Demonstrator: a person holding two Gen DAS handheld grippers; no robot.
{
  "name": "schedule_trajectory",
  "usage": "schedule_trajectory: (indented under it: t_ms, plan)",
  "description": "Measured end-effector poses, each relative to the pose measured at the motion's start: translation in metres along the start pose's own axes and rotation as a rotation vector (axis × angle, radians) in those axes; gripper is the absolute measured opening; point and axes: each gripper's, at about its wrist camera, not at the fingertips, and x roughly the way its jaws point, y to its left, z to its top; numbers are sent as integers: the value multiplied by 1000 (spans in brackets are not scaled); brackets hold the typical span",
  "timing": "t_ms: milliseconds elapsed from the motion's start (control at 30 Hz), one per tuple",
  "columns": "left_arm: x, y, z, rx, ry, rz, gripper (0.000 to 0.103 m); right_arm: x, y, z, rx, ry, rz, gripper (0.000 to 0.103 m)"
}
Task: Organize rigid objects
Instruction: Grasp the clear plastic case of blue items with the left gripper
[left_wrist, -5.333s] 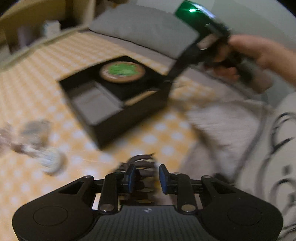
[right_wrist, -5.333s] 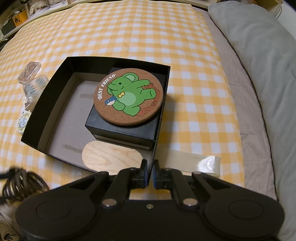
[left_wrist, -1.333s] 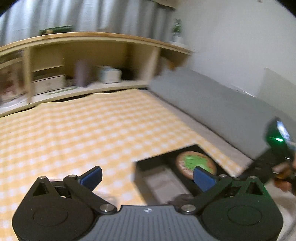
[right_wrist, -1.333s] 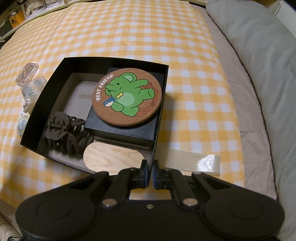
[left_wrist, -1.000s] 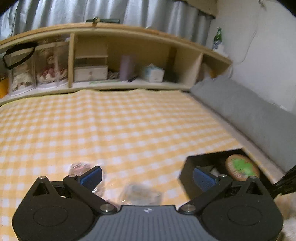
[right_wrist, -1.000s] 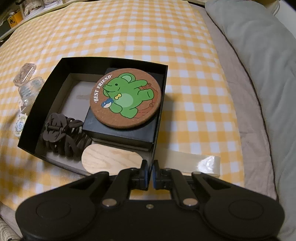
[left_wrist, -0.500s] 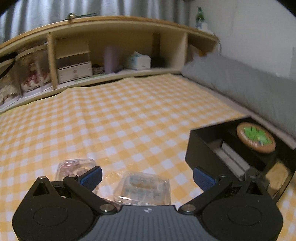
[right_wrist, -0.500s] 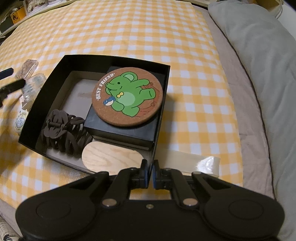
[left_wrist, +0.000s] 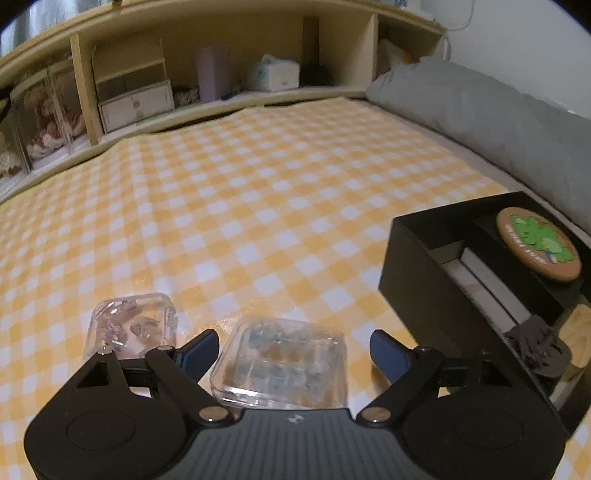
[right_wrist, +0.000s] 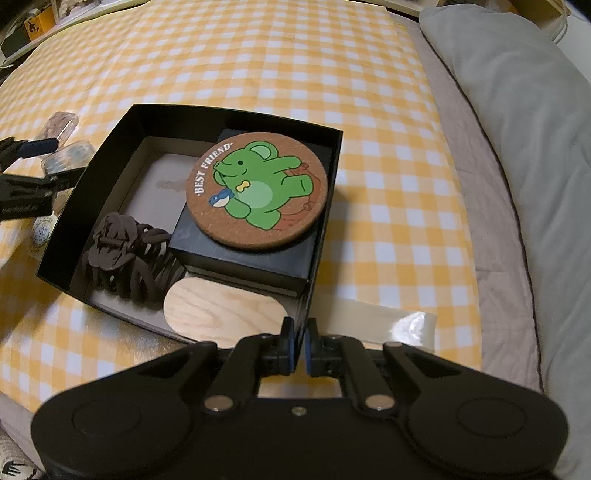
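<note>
Left tongs (left_wrist: 293, 345) spread wide, jaws closing; clear plastic case (left_wrist: 282, 363) lies between fingers, pads not pressing it. Second clear case (left_wrist: 129, 328) just beside, left of it, both on checkered bed cover (left_wrist: 258, 192). Right tongs (right_wrist: 299, 345) pressed together, holding nothing, at near corner of black box (right_wrist: 66, 236). In box: cork coaster (right_wrist: 256, 195) atop small black box (right_wrist: 240, 254), brown hair claw (right_wrist: 125, 254), wooden oval (right_wrist: 225, 310).

Clear case (left_wrist: 280, 363) (flat) beside box (left_wrist: 417, 280)
</note>
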Motion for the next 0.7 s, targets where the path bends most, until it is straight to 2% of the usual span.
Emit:
schedule_trajectory:
  t_ms: [67,200,367,467,567,600,633,700]
  plan:
    - [6,1,-2,-2,26,13,88,0,0,0,-1,0,-1,6]
    - [9,7,-9,-9,40,-11,76,-1,0,0,-2,3,-3,6]
    - [5,9,-8,-32,6,-25,77,-1,0,0,-2,3,-3,6]
    - [4,8,-3,-48,-5,-24,86,0,0,0,-2,3,-4,6]
    - [4,4,2,-19,-2,-11,87,0,0,0,-3,3,-5,6]
    - [5,3,3,-9,2,-5,83,0,0,0,-3,3,-5,6]
    - [6,3,4,-9,12,1,75,0,0,0,-5,4,-6,6]
    - [8,5,5,-27,25,-6,75,0,1,0,-4,3,-6,6]
